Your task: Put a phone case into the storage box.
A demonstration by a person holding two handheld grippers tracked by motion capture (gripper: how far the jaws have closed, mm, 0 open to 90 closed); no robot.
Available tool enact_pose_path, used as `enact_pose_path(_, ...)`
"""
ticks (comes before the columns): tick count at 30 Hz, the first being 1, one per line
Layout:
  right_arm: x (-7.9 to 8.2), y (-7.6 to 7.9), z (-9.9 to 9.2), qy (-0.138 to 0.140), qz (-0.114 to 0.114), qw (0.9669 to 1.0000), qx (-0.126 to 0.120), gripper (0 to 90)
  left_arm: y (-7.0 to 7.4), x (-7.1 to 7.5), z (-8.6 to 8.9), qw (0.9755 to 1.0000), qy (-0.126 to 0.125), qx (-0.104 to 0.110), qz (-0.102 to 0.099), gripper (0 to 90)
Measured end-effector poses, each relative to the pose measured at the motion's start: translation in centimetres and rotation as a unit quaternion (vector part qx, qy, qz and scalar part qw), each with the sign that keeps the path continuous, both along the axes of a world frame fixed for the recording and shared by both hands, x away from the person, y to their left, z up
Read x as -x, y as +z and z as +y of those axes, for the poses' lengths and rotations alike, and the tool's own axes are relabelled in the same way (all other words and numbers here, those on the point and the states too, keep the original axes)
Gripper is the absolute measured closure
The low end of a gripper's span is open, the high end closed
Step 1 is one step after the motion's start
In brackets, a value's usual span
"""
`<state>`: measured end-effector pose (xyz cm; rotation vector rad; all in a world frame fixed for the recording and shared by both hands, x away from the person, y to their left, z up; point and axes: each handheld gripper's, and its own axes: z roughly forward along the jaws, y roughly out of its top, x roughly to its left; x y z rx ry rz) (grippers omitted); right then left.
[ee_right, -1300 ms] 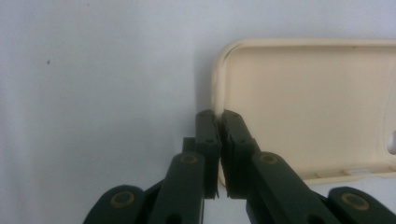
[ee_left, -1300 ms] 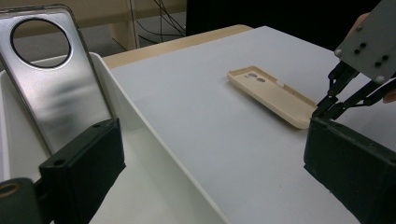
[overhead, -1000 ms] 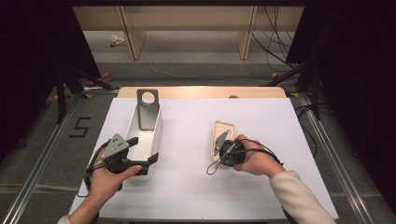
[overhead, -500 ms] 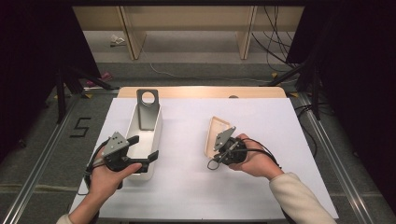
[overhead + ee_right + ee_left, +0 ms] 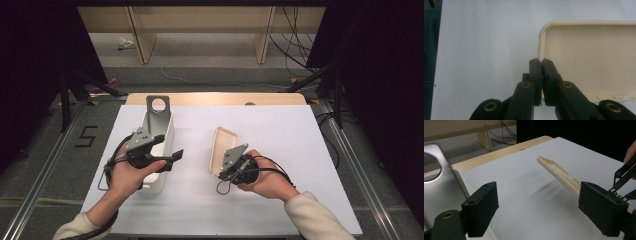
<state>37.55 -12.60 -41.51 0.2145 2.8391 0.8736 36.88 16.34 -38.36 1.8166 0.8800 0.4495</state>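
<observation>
Lid (image 5: 221, 149) clamped at its rim in right gripper (image 5: 540, 65), tilted, long axis toward box (image 5: 161, 135); left gripper (image 5: 537, 208) agape, empty, jaws lately narrowing.

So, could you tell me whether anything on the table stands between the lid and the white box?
Nothing visible does. The right gripper holds the cream lid by its rim, tilted up off the table. Bare white surface lies between it and the box. The open left gripper hangs at the box's near side.
</observation>
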Motion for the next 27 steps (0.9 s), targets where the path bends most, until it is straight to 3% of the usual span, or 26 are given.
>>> enact_pose_path(7,0.4,0.1,0.3,0.009,-0.002,1.0000,-0.001,87.5,0.8,-2.6,-3.6,0.9992,-0.023,-0.023,0.023,19.1)
enact_pose_path(11,0.8,0.2,0.7,0.010,-0.001,0.9999,-0.004,87.5,0.8,-4.3,-5.5,0.9975,-0.029,-0.029,0.057,26.8)
enact_pose_path(14,1.0,0.3,0.9,0.015,-0.003,0.9999,-0.005,87.5,0.6,-5.6,-7.0,0.9959,-0.025,-0.047,0.074,28.7)
enact_pose_path(18,1.0,0.4,1.0,0.020,-0.009,0.9997,-0.006,87.5,0.2,-7.2,-8.2,0.9932,-0.014,-0.061,0.098,31.1)
enact_pose_path(22,1.2,0.6,1.1,0.024,-0.010,0.9996,-0.007,87.5,-0.2,-8.3,-9.0,0.9897,-0.007,-0.062,0.129,36.0)
enact_pose_path(27,1.3,0.7,1.2,0.025,-0.013,0.9996,-0.009,87.5,-0.5,-9.1,-9.3,0.9874,0.003,-0.060,0.146,40.3)
